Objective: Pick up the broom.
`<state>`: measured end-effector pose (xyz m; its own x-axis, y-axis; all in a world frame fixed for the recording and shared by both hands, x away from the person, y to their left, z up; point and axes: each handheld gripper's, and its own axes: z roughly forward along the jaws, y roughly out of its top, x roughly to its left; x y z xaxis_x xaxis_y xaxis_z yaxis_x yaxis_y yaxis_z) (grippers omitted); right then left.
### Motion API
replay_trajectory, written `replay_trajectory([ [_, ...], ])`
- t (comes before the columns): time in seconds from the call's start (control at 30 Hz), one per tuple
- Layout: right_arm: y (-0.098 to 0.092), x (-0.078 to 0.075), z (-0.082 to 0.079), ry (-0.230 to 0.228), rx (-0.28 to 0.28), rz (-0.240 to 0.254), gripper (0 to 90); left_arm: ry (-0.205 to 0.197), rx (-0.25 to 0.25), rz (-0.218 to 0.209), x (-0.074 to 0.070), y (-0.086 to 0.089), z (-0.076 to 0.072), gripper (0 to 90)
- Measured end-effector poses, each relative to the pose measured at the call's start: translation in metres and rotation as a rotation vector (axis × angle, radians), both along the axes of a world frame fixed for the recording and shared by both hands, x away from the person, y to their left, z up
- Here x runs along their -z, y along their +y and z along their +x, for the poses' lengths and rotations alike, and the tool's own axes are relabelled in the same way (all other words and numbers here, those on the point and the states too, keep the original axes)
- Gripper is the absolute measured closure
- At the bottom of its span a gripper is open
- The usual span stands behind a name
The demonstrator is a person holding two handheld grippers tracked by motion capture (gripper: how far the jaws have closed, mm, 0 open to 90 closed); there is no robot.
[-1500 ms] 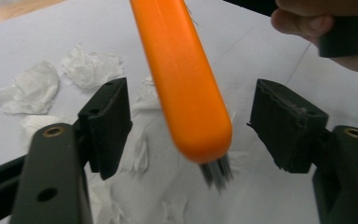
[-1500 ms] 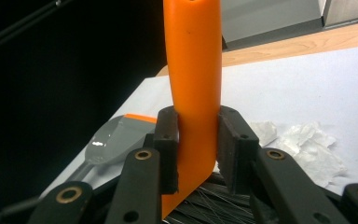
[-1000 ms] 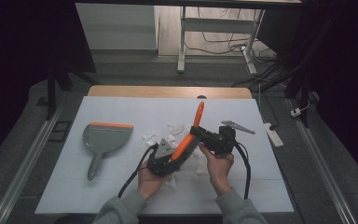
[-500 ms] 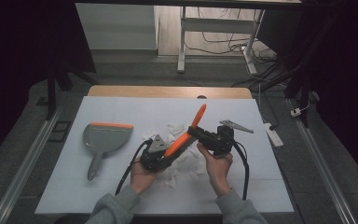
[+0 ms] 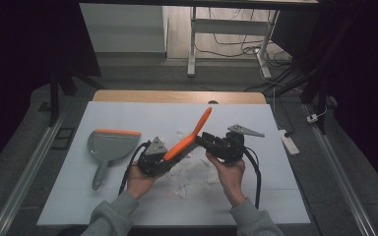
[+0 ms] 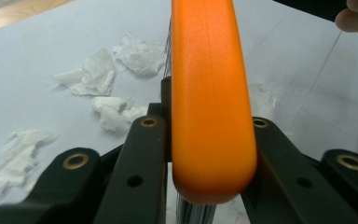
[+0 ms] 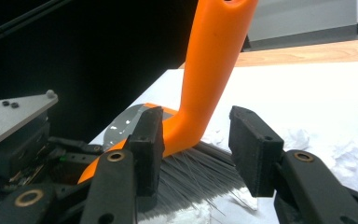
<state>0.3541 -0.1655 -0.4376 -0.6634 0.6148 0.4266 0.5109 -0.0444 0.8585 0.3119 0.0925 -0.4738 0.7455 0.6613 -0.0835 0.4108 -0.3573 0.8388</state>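
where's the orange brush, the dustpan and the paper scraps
orange brush (image 5: 193, 134), high view, middle of its handle
dustpan (image 5: 109, 144), high view, grey pan face
paper scraps (image 6: 93, 73), left gripper view, a crumpled white piece

Grey sleeves, black grippers

Grey sleeves (image 5: 112, 219) are worn; black jaws are pinned with brass rivets (image 6: 76, 161), and black cables (image 5: 256, 172) are trailed.

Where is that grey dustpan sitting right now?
In the high view the dustpan lies flat on the white table, on its left side, just left of the left claw holding the orange brush.
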Motion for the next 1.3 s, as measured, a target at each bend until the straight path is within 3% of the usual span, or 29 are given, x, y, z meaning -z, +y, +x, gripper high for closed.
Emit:
replay_trajectory([
  [0.1,-0.001,-0.001,0.000,-0.011,-0.002,-0.013,53.1,-0.009,-0.001,0.020,-0.003,0.004,0.000,78.1],
  [0.17,-0.005,-0.006,-0.001,-0.046,-0.017,-0.060,50.4,-0.008,0.006,0.036,-0.005,0.008,0.001,78.2],
  [0.2,-0.005,-0.006,-0.001,-0.046,-0.017,-0.060,50.4,-0.003,0.010,0.045,-0.005,0.010,0.002,78.2],
  [0.23,-0.008,-0.009,-0.002,-0.077,-0.035,-0.110,47.6,-0.001,0.013,0.056,-0.005,0.012,0.002,78.2],
  [0.27,-0.008,-0.009,-0.002,-0.077,-0.035,-0.110,47.6,0.005,0.016,0.063,-0.006,0.014,0.003,78.2],
  [0.3,-0.011,-0.012,-0.002,-0.101,-0.058,-0.154,45.9,0.007,0.018,0.070,-0.006,0.015,0.004,78.2],
  [0.33,-0.011,-0.012,-0.002,-0.101,-0.058,-0.154,45.9,0.011,0.022,0.074,-0.006,0.017,0.004,78.2],
  [0.37,-0.014,-0.014,-0.002,-0.119,-0.088,-0.201,44.7,0.013,0.027,0.081,-0.006,0.018,0.004,78.2],
  [0.4,-0.014,-0.014,-0.002,-0.119,-0.088,-0.201,44.7,0.007,0.025,0.094,-0.006,0.019,0.004,78.2],
  [0.47,-0.018,-0.017,-0.004,-0.153,-0.149,-0.261,43.5,0.000,0.032,0.146,-0.008,0.020,0.004,78.3],
  [0.53,-0.020,-0.018,-0.005,-0.177,-0.186,-0.299,42.7,0.003,0.038,0.151,-0.008,0.021,0.004,78.3],
  [0.73,-0.023,-0.019,-0.006,-0.180,-0.253,-0.354,42.2,0.014,0.072,0.174,-0.010,0.021,0.005,78.3],
  [0.9,-0.022,-0.021,-0.010,-0.194,-0.295,-0.417,40.4,0.029,0.101,0.177,-0.011,0.020,0.006,78.4],
  [0.97,-0.021,-0.023,-0.013,-0.200,-0.313,-0.463,40.3,0.032,0.111,0.187,-0.012,0.019,0.007,78.4],
  [1.3,-0.019,-0.034,-0.018,-0.230,-0.343,-0.527,39.0,0.033,0.220,0.312,-0.021,-0.007,0.012,78.5],
])
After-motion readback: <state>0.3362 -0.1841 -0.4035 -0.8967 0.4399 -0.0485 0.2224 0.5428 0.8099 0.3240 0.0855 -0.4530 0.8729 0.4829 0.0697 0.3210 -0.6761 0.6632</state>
